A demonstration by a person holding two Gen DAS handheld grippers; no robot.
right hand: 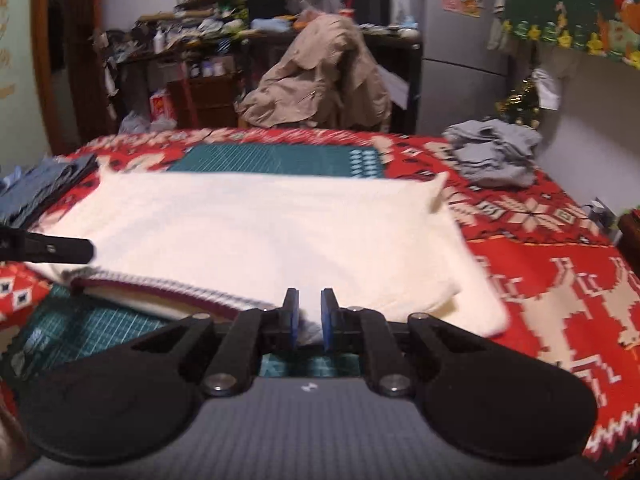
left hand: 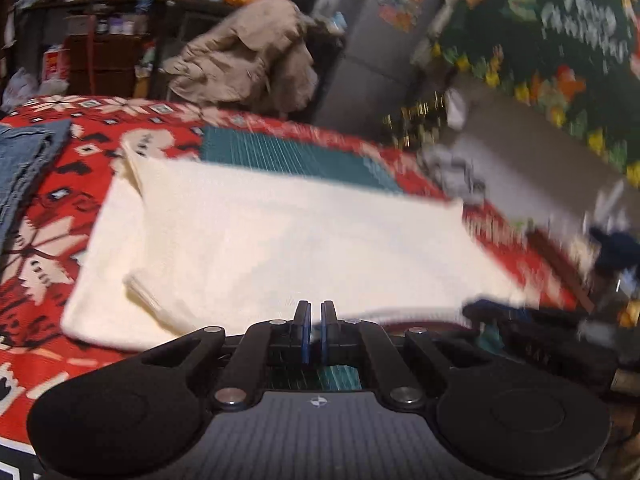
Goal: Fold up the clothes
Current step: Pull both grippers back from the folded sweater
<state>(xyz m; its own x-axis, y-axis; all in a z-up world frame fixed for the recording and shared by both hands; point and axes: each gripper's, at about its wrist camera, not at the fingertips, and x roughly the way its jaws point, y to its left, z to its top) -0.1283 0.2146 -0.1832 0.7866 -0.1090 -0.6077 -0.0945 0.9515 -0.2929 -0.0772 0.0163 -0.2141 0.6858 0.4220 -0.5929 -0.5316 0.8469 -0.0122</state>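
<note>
Left wrist view: left gripper [left hand: 315, 310] low over the near hem of a cream sweater [left hand: 280, 248]. Its blue-padded fingers [left hand: 305, 330] stand almost together, only a thin slit between them; the cream edge passes behind the tips, and whether cloth is pinched in the slit cannot be told. The sweater lies spread flat on a surface covered by a red patterned cloth [left hand: 52, 208], its sleeve folded in at the left. A teal cutting mat [left hand: 288, 152] shows beyond the far edge. Folded denim [left hand: 24, 160] sits at the left edge of the surface. The right side is heavily blurred; a dark blue-and-black shape there is probably the right gripper [left hand: 492, 308], also at the hem. A beige jacket [left hand: 248, 56] hangs over a chair behind.

Right wrist view: right gripper [right hand: 309, 300], fingers [right hand: 291, 312] narrowly apart with a pale fold of the sweater's hem between the pads, gripped. The sweater [right hand: 260, 232] fills the middle of the surface; a dark-trimmed ribbed edge [right hand: 160, 284] lifts at near left over the mat [right hand: 88, 328]. The left gripper's black finger [right hand: 52, 248] enters from the left, against the sweater. A crumpled grey garment [right hand: 492, 156] lies at far right, well apart. Denim [right hand: 44, 188] at far left. Cluttered shelves [right hand: 208, 20] behind.
</note>
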